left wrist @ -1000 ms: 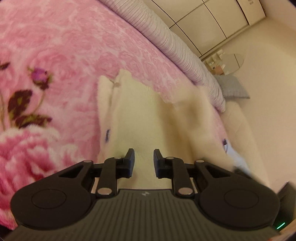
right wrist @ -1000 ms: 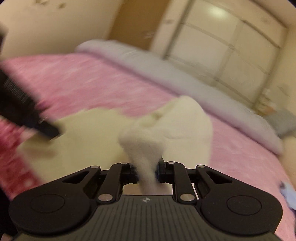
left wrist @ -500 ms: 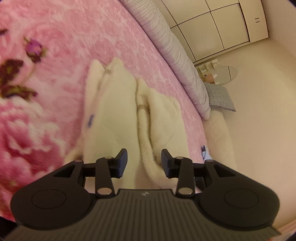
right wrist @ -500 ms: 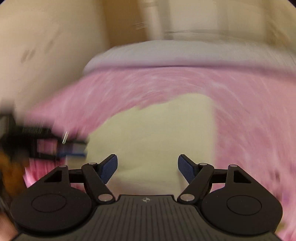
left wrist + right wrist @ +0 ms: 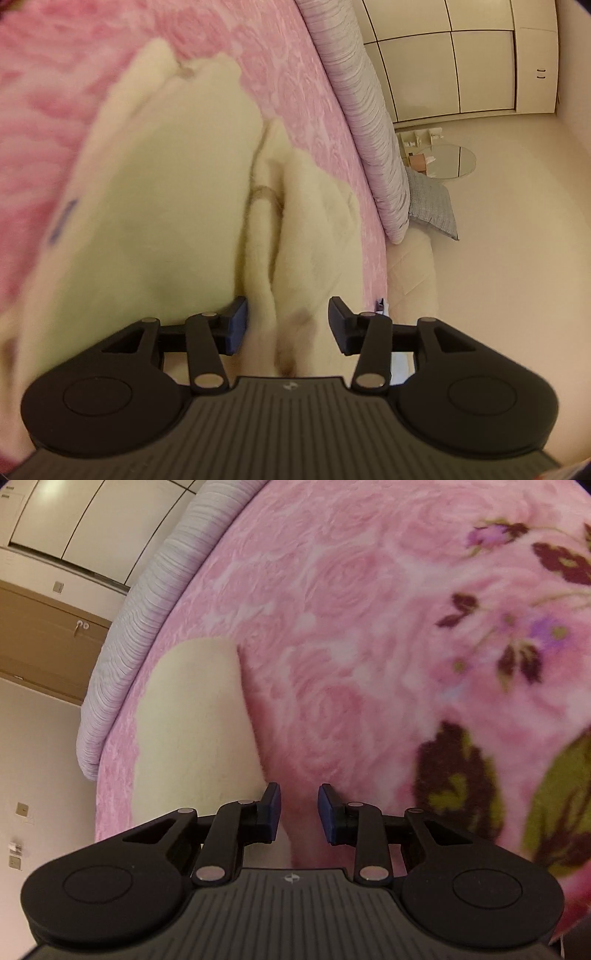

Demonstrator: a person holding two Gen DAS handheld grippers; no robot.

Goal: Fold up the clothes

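A cream fluffy garment (image 5: 166,206) lies on the pink floral blanket (image 5: 48,85), with a folded-in part (image 5: 317,229) on its right side. My left gripper (image 5: 288,325) hovers low over the seam between the two layers. Its jaws are opening, with a ridge of fabric lying between them and not pinched. In the right wrist view the same garment (image 5: 192,720) shows its straight edge running down to the left fingertip (image 5: 273,806). My right gripper (image 5: 300,812) is closing, and only pink blanket (image 5: 351,627) shows in the gap between its pads.
A lilac ribbed bolster (image 5: 365,122) runs along the far edge of the bed. Beyond it are white wardrobe doors (image 5: 450,59), a round glass table (image 5: 443,162) and a grey cushion (image 5: 432,206). A wooden door (image 5: 40,638) shows in the right wrist view.
The right gripper let go of the cream sleeve, opened wide, rolled over and came down at the garment's edge, narrowing again. The left gripper widened and moved in lower over the garment.
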